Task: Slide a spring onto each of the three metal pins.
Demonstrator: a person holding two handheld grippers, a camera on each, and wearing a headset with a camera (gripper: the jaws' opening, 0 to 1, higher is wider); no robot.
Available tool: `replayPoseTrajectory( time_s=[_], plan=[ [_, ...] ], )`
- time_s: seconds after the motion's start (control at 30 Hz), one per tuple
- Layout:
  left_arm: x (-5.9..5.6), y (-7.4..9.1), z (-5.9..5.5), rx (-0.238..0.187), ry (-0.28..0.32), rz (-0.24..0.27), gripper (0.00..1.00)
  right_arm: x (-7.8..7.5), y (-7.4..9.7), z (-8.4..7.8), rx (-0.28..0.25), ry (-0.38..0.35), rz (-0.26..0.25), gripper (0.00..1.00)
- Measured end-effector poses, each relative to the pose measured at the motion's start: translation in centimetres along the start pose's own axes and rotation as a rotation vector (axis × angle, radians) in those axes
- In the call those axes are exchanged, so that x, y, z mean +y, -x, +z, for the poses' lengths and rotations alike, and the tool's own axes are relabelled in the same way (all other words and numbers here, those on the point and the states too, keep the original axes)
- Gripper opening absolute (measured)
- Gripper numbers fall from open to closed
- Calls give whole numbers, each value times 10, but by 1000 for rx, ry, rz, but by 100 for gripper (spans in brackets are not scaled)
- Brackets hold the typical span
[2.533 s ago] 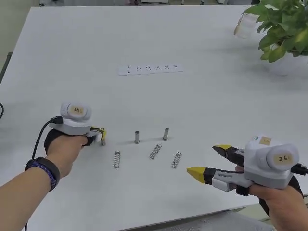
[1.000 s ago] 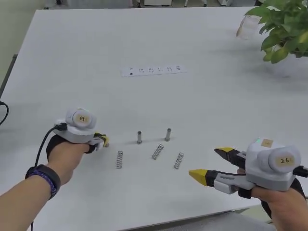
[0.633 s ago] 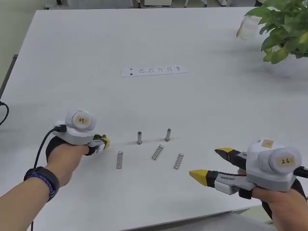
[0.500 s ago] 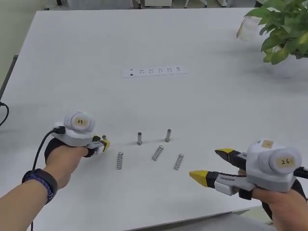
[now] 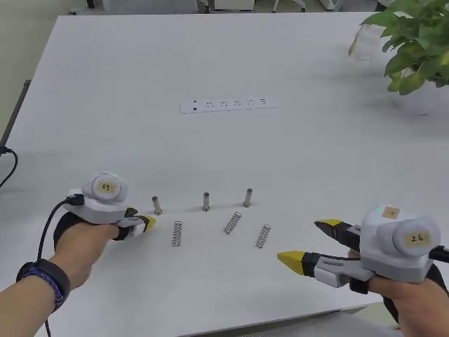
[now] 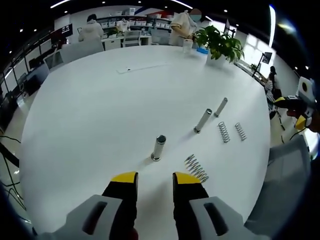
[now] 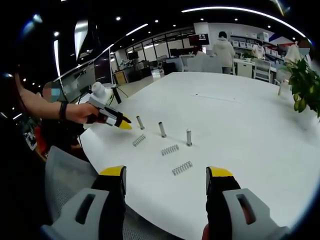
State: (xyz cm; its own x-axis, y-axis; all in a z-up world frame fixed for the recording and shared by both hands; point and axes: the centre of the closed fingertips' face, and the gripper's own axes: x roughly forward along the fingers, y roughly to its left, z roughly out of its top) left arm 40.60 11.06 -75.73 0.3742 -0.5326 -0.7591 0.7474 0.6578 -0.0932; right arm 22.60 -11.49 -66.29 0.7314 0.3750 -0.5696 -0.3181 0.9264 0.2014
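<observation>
Three pins stand upright in a row on the white table point(image 5: 105, 84), all bare: the left pin point(image 5: 157, 205), middle pin point(image 5: 205, 201) and right pin point(image 5: 248, 197). Just in front of them lie the left spring point(image 5: 177, 233), middle spring point(image 5: 232, 222) and right spring point(image 5: 263, 236). The left hand-held gripper point(image 6: 156, 179) points at the left pin without touching it. Its own view shows a narrow, empty gap between the jaws, which is unclear in the head view. The right hand-held gripper point(image 7: 166, 172) hovers right of the springs, jaws wide and empty. The head view shows a power strip point(image 5: 228, 104) and a plant point(image 5: 414, 42) farther back.
</observation>
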Motion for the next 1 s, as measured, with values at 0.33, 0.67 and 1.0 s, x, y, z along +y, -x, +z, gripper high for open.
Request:
replayPoseTrajectory(
  time_s=[0.33, 0.67, 1.0],
  plan=[
    [1, 13, -24, -2, 67, 5, 26, 3, -4, -2, 10, 0, 13, 63],
    [-5, 25, -37, -8, 89, 7, 31, 5, -6, -3, 15, 1, 23, 63],
    [-11, 27, -49, -13, 128, 2, 35, 7, -8, -3, 18, 2, 32, 63]
  ],
)
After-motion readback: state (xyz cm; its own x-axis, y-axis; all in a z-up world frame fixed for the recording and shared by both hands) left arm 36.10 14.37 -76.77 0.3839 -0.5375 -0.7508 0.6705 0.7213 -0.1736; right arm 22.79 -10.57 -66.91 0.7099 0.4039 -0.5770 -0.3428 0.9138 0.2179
